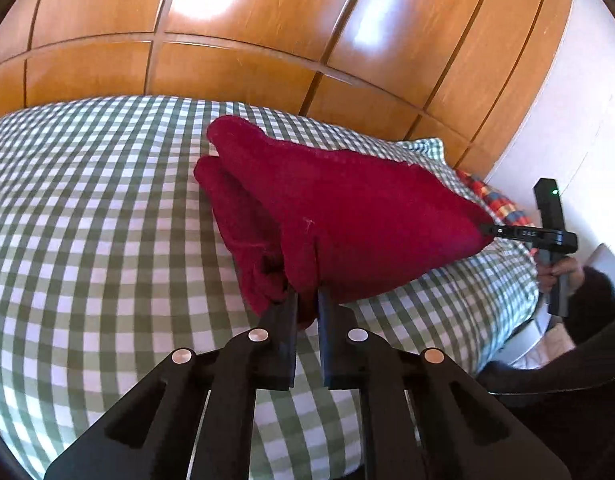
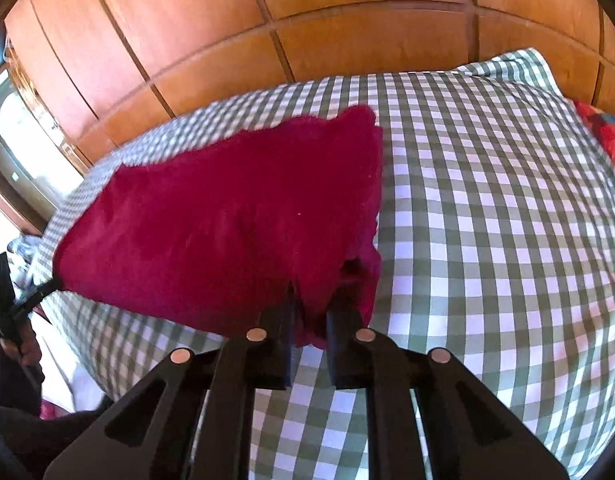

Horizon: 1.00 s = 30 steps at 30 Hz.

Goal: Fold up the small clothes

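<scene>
The dark red knitted garment (image 1: 347, 216) hangs stretched between the two grippers above the green-and-white checked bedspread (image 1: 87, 220), with its far end trailing down onto the cloth. The left gripper (image 1: 307, 300) has its fingers pressed in on one near corner of the fabric, a bunch of red knit caught between them. The right gripper (image 2: 311, 312) pinches the other near corner in the same way; from the left wrist view its tips can be seen biting the garment's edge at the right side of the bed, with the person's hand (image 1: 555, 272) on its handle.

As for progress, the garment looks lifted and spread by one edge rather than folded: some of it is doubled or rolled at the far end, but no tidy, flat fold lies on the bed. Judging from this, the work is at an early to middle stage. What seems left is to carry the held edge over to meet the far one, lay it down flat, let go, and likely fold once more. A glossy orange wooden panelled wardrobe (image 1: 267, 40) stands behind the bed.
</scene>
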Available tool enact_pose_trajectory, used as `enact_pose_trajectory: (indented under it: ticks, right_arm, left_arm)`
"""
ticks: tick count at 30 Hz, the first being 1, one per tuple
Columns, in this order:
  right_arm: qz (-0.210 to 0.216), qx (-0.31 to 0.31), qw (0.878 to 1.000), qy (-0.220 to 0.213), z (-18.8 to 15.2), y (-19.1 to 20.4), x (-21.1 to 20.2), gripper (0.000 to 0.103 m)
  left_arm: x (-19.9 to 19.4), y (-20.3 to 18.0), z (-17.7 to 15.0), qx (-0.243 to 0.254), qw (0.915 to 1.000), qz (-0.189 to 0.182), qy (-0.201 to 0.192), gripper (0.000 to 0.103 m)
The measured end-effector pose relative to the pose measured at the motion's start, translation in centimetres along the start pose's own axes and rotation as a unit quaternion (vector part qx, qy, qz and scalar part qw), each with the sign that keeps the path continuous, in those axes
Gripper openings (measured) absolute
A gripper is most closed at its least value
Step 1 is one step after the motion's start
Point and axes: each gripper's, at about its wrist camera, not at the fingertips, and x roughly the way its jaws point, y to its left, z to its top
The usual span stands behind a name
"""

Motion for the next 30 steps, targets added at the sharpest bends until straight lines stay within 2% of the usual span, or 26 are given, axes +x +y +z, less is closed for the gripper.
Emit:
enact_pose_trajectory:
  ticks: [3,5,6,8,11,14,16,18,20,26,30]
  right_arm:
    - [-0.014,0.014,0.999,0.030,-0.8,-1.1,2.2,0.011]
    - [-0.014,0.025,0.999,0.040,-1.7,-1.7,3.4,0.010]
    - [-0.012,0.028,0.999,0.038,-1.8,-1.7,3.5,0.010]
    - [-0.009,0.031,0.999,0.035,-1.7,-1.6,3.3,0.011]
    - [-0.010,0.017,0.999,0.034,-1.4,-1.2,2.9,0.014]
    - [0.002,0.020,0.999,0.024,-1.3,-1.2,2.0,0.030]
    - [0.006,0.024,1.000,0.014,-1.7,-1.3,1.2,0.050]
    - [0.009,0.025,1.000,0.011,-2.2,-1.5,0.5,0.051]
    - [0.010,0.035,0.999,0.004,-2.7,-1.9,0.1,0.051]
    - [0.017,0.036,0.999,-0.001,-3.8,-2.5,-0.9,0.049]
    - [0.017,0.040,0.999,-0.003,-3.5,-2.1,0.2,0.040]
  left_arm:
    - [1.1,1.9,-1.7,-0.034,0.9986,-0.014,0.038,0.006]
    - [1.4,3.7,-3.4,-0.086,0.9950,-0.025,0.043,0.006]
    - [1.3,4.3,-3.8,-0.107,0.9931,-0.030,0.039,0.003]
    - [0.6,5.8,-4.7,-0.145,0.9889,0.009,0.030,0.000]
    - [-1.1,6.9,-5.3,-0.182,0.9825,0.041,0.007,0.000]
    - [-2.7,5.9,-4.5,-0.175,0.9830,0.054,-0.014,0.000]
    - [-3.0,4.1,-3.5,-0.150,0.9875,0.043,-0.021,0.000]
    - [-2.2,2.0,-2.3,-0.113,0.9927,0.038,-0.016,0.000]
    - [-1.0,1.4,-1.7,-0.100,0.9942,0.038,-0.008,0.000]
    - [2.7,0.6,-0.9,-0.086,0.9947,0.056,0.012,0.000]
    - [2.6,1.1,-0.8,-0.092,0.9944,0.051,0.006,0.000]
